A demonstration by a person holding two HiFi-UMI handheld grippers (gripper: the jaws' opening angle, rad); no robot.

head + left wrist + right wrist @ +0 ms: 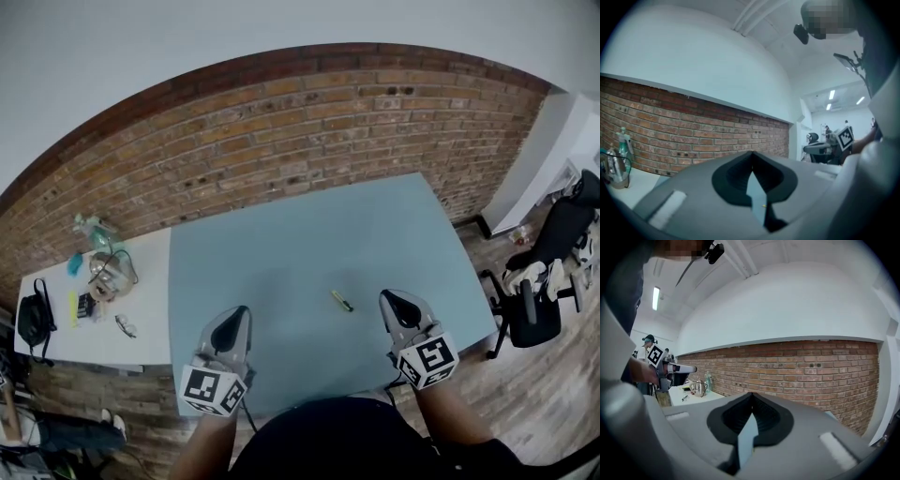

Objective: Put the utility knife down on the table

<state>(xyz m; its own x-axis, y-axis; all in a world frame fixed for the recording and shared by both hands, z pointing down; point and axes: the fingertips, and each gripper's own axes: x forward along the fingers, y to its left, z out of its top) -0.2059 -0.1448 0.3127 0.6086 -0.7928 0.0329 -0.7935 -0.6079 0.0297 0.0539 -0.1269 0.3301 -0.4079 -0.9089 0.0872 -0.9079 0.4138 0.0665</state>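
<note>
Head view: I am looking steeply down on a red brick wall (281,131) that is running behind the whole work area. In front of it a large blue-grey desk (309,244) is taking up the middle of the picture, and a smaller white desk (141,272) is standing flush against its left edge. A black office chair (544,281) is sitting on the wooden floor (534,394) off the blue-grey desk's right corner. On the white desk a black bag (36,319) is lying at the outer end, with a wire-handled metal vessel (108,272) and a spray bottle (94,228) nearer the wall.

I am holding the left tongs (238,319) and the right tongs (392,304) over the near edge of the blue-grey desk, both pointing roughly level toward the wall. In the left gripper view the jaws are meeting at their tips with nothing between them. In the right gripper view the jaws are likewise pressing together and gripping nothing.

The utility knife (342,301), yellow and black, is lying flat on the blue-grey desk, between the two tongs and nearer the right one. It is touching neither.
</note>
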